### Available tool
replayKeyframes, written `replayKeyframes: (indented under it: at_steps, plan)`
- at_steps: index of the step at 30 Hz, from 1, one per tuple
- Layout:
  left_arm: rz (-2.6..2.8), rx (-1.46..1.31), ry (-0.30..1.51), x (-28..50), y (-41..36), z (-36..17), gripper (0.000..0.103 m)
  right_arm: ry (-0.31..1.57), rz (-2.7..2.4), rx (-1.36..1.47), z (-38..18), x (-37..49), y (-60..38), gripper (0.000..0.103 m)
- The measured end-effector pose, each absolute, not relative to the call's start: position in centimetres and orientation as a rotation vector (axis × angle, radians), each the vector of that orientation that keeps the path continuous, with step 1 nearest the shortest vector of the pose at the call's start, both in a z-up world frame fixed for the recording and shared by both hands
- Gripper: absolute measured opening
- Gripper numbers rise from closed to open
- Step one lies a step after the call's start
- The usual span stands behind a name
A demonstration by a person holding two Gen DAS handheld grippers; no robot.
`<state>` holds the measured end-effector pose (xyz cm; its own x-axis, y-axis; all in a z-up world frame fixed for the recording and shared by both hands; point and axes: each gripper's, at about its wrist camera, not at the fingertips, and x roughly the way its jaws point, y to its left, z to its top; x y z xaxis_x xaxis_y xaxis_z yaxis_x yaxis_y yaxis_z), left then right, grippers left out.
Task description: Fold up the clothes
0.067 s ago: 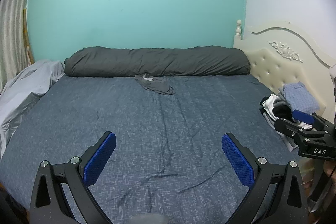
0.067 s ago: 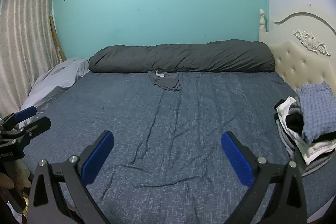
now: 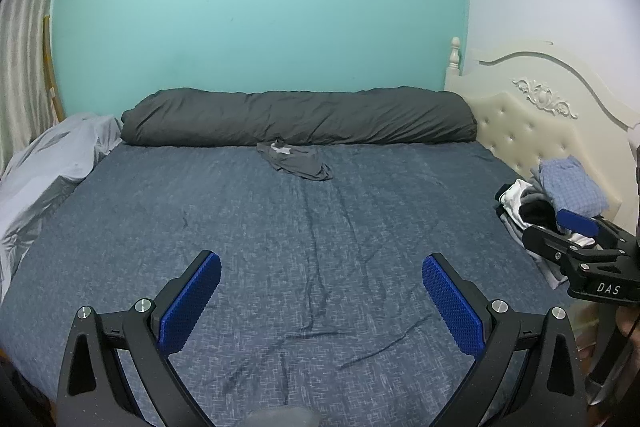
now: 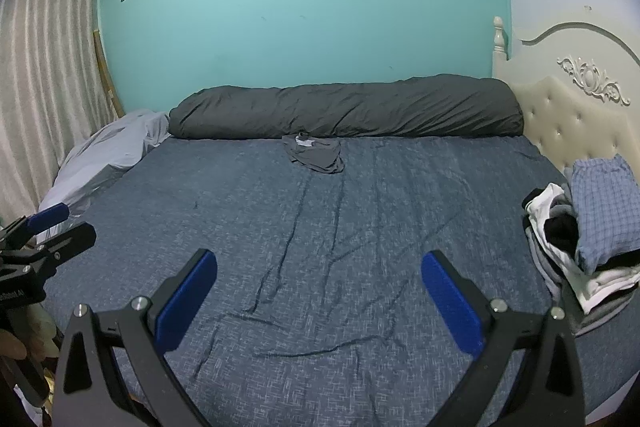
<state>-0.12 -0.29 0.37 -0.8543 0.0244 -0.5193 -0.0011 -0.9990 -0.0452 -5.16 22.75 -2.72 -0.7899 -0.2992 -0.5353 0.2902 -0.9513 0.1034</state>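
Both grippers hang over the bed (image 3: 320, 247), left gripper (image 3: 320, 303) and right gripper (image 4: 318, 303) with fingers spread wide, holding nothing. Far side, a grey garment (image 3: 296, 165) lies crumpled by the duvet roll (image 3: 296, 117). Right edge, a clothes pile (image 4: 588, 227), checked piece looking folded on top, the rest loose.

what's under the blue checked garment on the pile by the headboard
The blue checked garment tops a pile of white, black and grey clothes; how many pieces lie beneath is hidden.
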Motion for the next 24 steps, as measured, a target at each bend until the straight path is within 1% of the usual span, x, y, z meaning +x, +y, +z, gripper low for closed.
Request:
replayKeyframes:
  at_steps: [4, 14, 24]
  plan:
    - [3.014, -0.84, -0.051, -0.3, -0.4, 0.7, 0.103, -0.02, -2.711, 0.811, -2.9, -5.5, 22.8, 0.103]
    - [3.012, -0.844, -0.059, -0.9, 0.6, -1.5, 0.103, -0.013, -2.716, 0.808, -3.3, -6.3, 22.7, 0.103]
    - [3.009, -0.849, -0.076, -1.3, 0.4, -1.8, 0.103, -0.007, -2.712, 0.825, -3.1, -6.9, 22.7, 0.103]
